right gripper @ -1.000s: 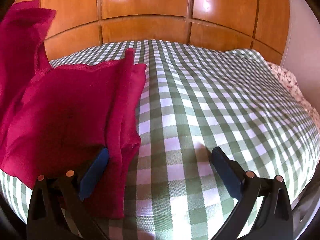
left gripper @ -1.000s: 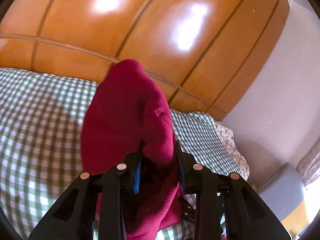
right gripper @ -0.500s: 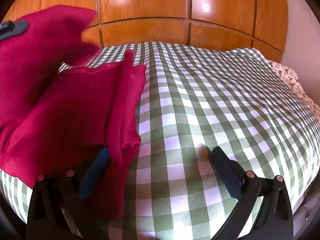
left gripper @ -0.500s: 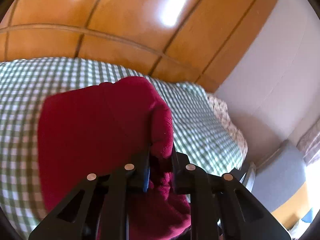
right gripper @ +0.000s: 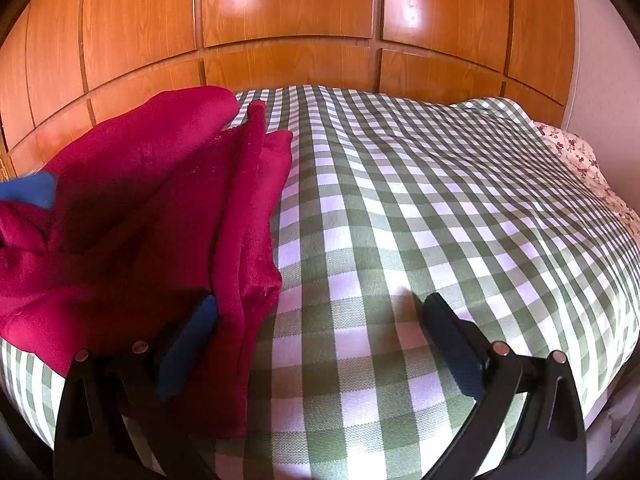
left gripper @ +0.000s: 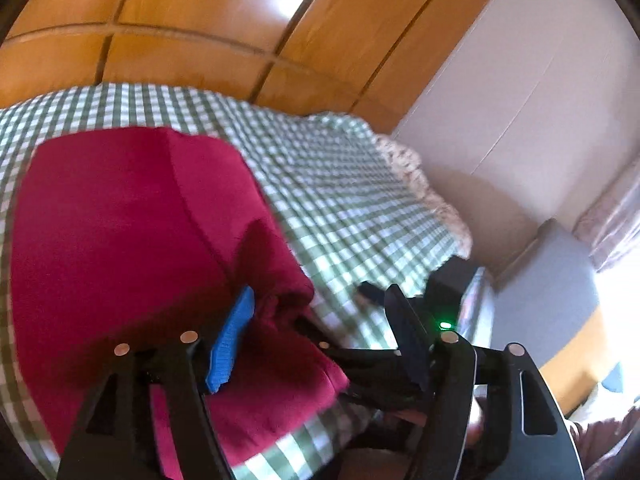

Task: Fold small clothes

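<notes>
A dark red garment (left gripper: 132, 232) lies folded on the green-checked bed cover (left gripper: 340, 200). My left gripper (left gripper: 318, 292) hangs low over its near right corner. Its jaws are opening: the blue pad (left gripper: 232, 336) rests against the cloth and the other finger stands clear over the cover, so nothing is pinched. In the right wrist view the red garment (right gripper: 152, 208) fills the left side, its upper layer still bulging. My right gripper (right gripper: 320, 302) stands open on the checked cover (right gripper: 440, 200), its left pad (right gripper: 188, 344) beside the garment's right edge. The left gripper's blue pad (right gripper: 28, 190) shows at the far left.
Glossy wooden panels (right gripper: 288, 12) rise behind the bed. A floral sheet (right gripper: 580, 160) shows at the bed's right edge, a white wall (left gripper: 500, 92) beyond it. A grey piece of furniture (left gripper: 548, 280) stands by the bedside. The right gripper's black body with a green light (left gripper: 444, 325) sits close by.
The left gripper came down with the raised red fold, laid it over the garment and spread its jaws off the cloth. The right gripper stayed where it was, open.
</notes>
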### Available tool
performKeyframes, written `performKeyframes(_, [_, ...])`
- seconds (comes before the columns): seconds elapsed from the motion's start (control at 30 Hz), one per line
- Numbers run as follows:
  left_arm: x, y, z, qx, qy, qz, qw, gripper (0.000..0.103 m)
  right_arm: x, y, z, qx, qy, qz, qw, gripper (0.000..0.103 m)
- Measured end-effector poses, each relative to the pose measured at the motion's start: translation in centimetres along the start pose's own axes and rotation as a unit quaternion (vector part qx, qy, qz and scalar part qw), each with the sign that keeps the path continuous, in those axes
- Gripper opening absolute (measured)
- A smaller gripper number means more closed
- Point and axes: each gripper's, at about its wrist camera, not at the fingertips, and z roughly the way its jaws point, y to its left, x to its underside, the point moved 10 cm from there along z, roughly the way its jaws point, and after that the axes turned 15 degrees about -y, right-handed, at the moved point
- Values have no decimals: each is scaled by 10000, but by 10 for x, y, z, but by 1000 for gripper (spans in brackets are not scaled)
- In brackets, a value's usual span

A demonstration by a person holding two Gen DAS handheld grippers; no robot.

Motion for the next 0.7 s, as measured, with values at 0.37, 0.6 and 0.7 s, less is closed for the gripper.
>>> performKeyframes(0.37, [-43, 132, -86, -2053, -1229, -697, 9685, 67, -79, 9, -40, -932, -547, 829, 9907, 84])
performKeyframes(0.6, [-14, 177, -93, -2451, -912, -1071, 9592, 67, -82, 65, -15, -2546, 451, 2483, 9335, 74])
performKeyframes(0.7, [-9, 176, -95, -2432, -875, -889, 9619, 67, -69, 81, 9, -2653, 946, 2799, 9178, 62])
